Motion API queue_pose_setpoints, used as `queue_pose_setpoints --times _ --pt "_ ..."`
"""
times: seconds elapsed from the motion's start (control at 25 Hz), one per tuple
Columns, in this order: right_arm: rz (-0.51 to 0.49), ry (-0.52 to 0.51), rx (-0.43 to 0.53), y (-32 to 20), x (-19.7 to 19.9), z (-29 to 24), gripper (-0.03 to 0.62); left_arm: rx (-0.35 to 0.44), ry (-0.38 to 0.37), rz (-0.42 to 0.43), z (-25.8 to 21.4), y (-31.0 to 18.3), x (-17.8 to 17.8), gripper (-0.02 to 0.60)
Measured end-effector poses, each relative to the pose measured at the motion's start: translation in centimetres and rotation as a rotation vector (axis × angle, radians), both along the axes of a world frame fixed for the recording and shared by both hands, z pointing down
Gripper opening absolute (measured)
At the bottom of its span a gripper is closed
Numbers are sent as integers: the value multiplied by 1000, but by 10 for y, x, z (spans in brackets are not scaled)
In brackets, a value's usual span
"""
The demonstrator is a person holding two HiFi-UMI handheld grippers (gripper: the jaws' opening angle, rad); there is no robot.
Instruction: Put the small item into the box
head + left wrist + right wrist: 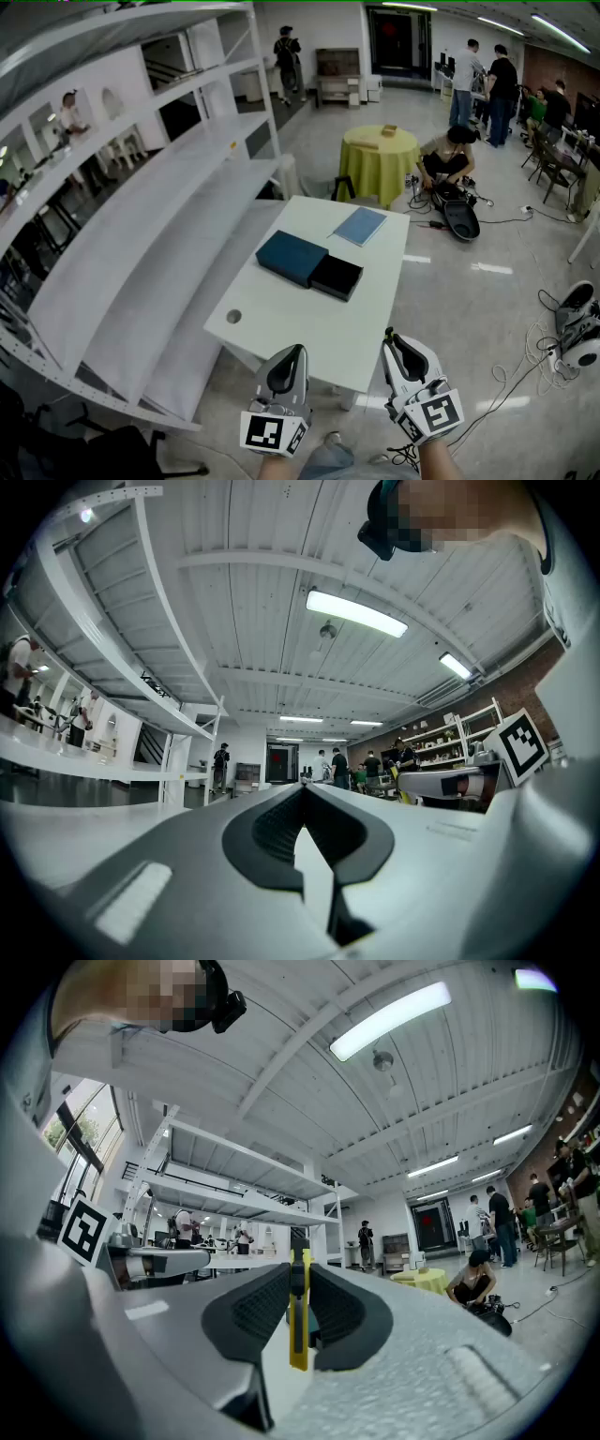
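A white table stands just ahead of the jaws, with a white shelving rack to their left. Far beyond the jaws, a person crouches over a black case beside a round table draped in yellow-green cloth. Cables trail on the floor to the jaws' right.

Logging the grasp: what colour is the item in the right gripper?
Yellow item, dark centre strip; right gripper view shows it best.
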State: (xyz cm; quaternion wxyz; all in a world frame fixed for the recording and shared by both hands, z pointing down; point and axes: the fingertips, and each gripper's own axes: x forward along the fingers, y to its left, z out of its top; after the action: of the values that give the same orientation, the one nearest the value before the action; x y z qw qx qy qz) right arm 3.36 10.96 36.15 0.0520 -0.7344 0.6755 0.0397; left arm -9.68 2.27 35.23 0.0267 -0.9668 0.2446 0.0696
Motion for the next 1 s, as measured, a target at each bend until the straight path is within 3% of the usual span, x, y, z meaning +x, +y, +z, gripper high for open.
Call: queue_pose_setpoints --times 1.0 --pt "81 -40 20 -55 17 4 67 4 6 67 2 -63 17 15"
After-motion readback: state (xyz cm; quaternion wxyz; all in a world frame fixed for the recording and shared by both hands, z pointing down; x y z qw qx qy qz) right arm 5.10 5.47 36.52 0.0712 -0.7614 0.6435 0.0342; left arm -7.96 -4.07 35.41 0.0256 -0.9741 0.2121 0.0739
